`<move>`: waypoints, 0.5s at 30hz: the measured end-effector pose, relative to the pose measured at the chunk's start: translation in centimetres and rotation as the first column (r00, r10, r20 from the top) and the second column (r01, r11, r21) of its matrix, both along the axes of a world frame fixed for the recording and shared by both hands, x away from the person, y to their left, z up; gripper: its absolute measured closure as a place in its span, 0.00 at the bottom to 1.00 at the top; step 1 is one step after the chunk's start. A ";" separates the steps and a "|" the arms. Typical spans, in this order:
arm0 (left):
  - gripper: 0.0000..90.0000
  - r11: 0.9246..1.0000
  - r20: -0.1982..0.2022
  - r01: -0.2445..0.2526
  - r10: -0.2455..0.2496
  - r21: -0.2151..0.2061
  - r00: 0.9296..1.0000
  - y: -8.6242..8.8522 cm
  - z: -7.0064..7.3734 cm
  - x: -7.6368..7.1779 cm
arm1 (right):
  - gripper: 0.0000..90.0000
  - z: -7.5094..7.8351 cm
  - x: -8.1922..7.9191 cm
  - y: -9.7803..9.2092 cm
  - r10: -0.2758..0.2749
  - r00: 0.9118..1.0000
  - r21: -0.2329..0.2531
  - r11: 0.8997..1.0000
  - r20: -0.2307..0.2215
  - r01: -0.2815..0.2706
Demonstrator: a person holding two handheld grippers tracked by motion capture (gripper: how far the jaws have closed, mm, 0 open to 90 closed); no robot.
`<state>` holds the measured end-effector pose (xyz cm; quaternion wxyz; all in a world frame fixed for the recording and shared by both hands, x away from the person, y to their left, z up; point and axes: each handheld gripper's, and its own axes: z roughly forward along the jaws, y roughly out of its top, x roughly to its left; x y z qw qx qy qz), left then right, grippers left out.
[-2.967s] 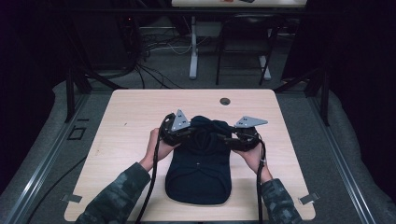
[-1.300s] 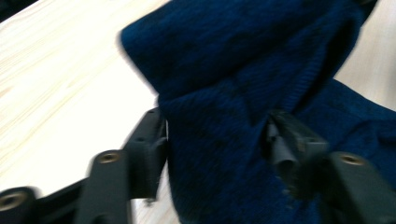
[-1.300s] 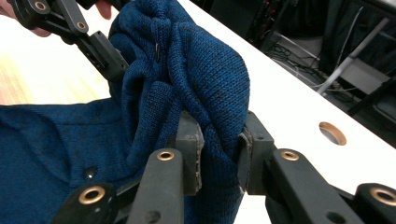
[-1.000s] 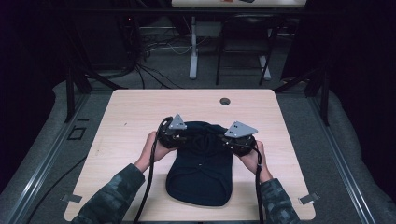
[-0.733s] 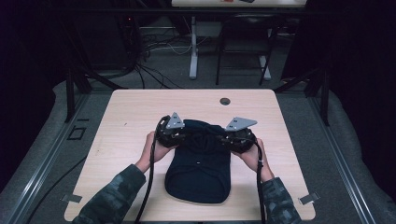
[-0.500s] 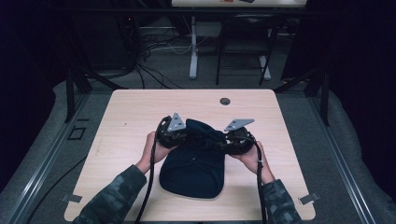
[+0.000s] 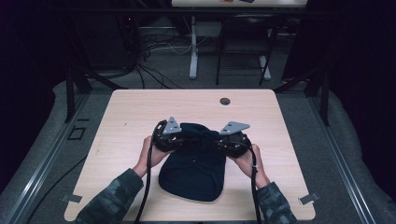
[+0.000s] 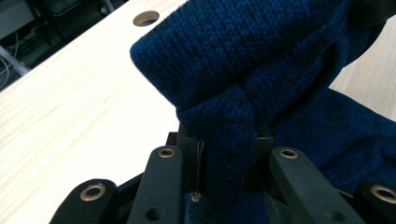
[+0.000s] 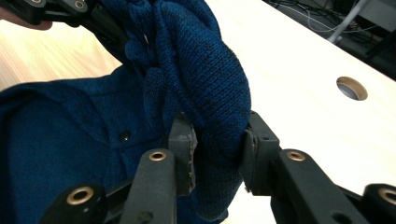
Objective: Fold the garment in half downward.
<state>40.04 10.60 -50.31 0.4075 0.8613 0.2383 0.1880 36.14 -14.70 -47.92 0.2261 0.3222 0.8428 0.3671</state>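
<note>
The left gripper, seen along its own 2 black jaws in the left gripper view, is clamped on a thick fold of the dark blue knitted garment: the bunched knit runs down between the jaws and fills the gap, with the fold rising above them and the rest of the fabric spreading to the right and below. In the right gripper view the right gripper likewise grips a rounded, doubled-over fold of the dark blue knitted garment between its 2 jaws, the fabric pressed against both pads; a small dark button shows on the flat part of the knit to the left, and the other gripper shows at the top left corner, against the same raised ridge of fabric. From the high view, the left gripper and right gripper sit just at either side of the garment's far end, each held by a hand coming in from the bottom in a camouflage-patterned sleeve. The garment's far edge is lifted and gathered between the 2 grippers, while its near part lies flat as a rounded dark mass on the light wooden table, roughly at the middle of the near half. A round cable hole in the tabletop lies well apart, toward the far edge.
</note>
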 end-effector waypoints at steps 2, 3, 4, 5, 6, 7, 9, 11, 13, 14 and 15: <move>0.82 1.000 -0.005 -0.009 0.009 -0.006 1.000 0.2 -0.3 -0.1 | 0.76 0.0 -0.1 0.3 0.000 1.000 -0.003 1.000 0.004 0.000; 0.82 1.000 -0.013 -0.013 0.012 -0.012 1.000 0.3 -0.6 -0.1 | 0.76 0.1 -0.2 0.5 0.002 1.000 -0.012 1.000 0.003 -0.002; 0.82 1.000 -0.020 -0.018 0.018 -0.015 1.000 0.4 -0.9 -0.2 | 0.76 0.1 -0.3 0.7 0.006 1.000 -0.025 1.000 -0.001 -0.006; 0.82 1.000 -0.023 -0.018 0.018 -0.017 1.000 0.5 -1.0 -0.2 | 0.76 0.0 -0.4 0.9 0.008 1.000 -0.028 1.000 -0.007 -0.009; 0.81 1.000 -0.025 -0.018 0.018 -0.016 1.000 0.6 -1.2 -0.2 | 0.75 0.0 -0.5 1.0 0.013 1.000 -0.026 1.000 -0.011 -0.013; 0.81 1.000 -0.029 -0.019 0.018 -0.018 0.999 0.7 -1.4 -0.3 | 0.75 0.0 -0.5 1.0 0.022 1.000 -0.033 0.999 -0.019 -0.022; 0.81 0.999 -0.035 -0.020 0.019 -0.028 0.999 0.9 -1.6 -0.3 | 0.75 -0.1 -0.7 1.1 0.028 0.999 -0.029 0.999 -0.038 -0.029; 0.82 0.999 -0.037 -0.022 0.021 -0.026 0.999 0.9 -1.8 -0.4 | 0.74 -0.3 -0.8 1.1 0.030 0.999 -0.016 0.999 -0.045 -0.031; 0.82 0.999 -0.045 -0.025 0.024 -0.028 0.999 0.9 -2.0 -0.4 | 0.74 -0.5 -1.0 1.2 0.028 0.998 -0.008 1.000 -0.059 -0.029; 0.82 0.999 -0.046 -0.029 0.027 -0.027 0.999 0.8 -2.0 -0.4 | 0.74 -0.6 -1.0 1.2 0.036 0.997 -0.009 0.999 -0.072 -0.037; 0.82 0.999 -0.050 -0.029 0.028 -0.028 0.998 0.8 -2.1 -0.4 | 0.74 -0.7 -1.1 1.2 0.037 0.996 -0.006 0.999 -0.076 -0.038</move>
